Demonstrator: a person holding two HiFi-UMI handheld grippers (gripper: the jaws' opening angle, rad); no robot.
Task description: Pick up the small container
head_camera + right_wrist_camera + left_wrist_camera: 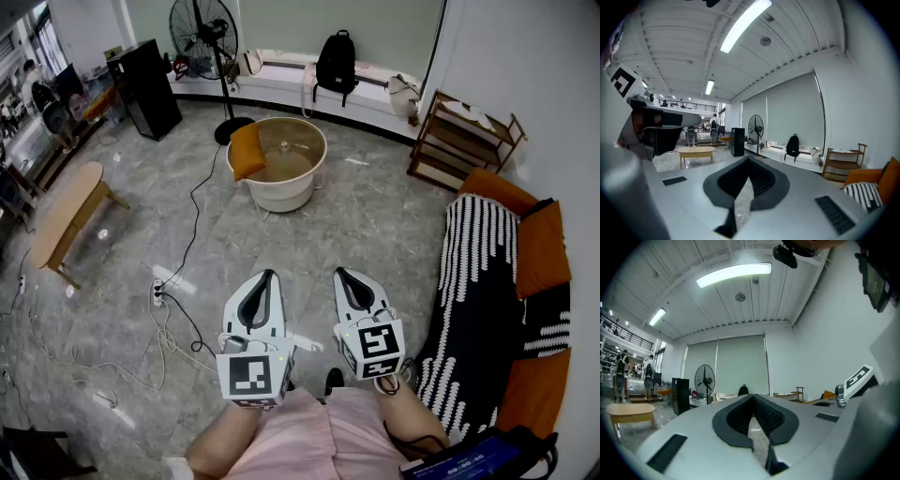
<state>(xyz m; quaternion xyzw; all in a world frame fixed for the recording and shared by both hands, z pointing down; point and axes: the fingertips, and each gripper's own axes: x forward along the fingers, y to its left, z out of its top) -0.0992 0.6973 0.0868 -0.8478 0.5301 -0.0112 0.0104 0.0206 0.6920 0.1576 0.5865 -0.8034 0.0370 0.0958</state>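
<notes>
Left gripper (268,276): fingers (771,417) were closed tip to tip, nothing between them.
Right gripper (340,273): fingers (761,180) were likewise together, empty.
Small container: could not be made out in any view.
Floor (375,234): cream tub (286,194) well ahead, orange cushion (247,150) on its rim.

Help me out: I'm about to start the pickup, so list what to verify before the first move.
1. Left gripper empty: ok, nothing between its jaws.
2. Right gripper empty: ok, nothing between its jaws.
3. Jaws apart for a grasp: not ok, both pairs meet at the tips.
4. Container located: cannot tell; something lies inside the tub beside the cushion, too small to name.
5. Tub within reach: not ok, it stands well across the floor while both grippers sit over the lap.
6. Floor toward the tub: ok, bare tiles straight ahead.
</notes>
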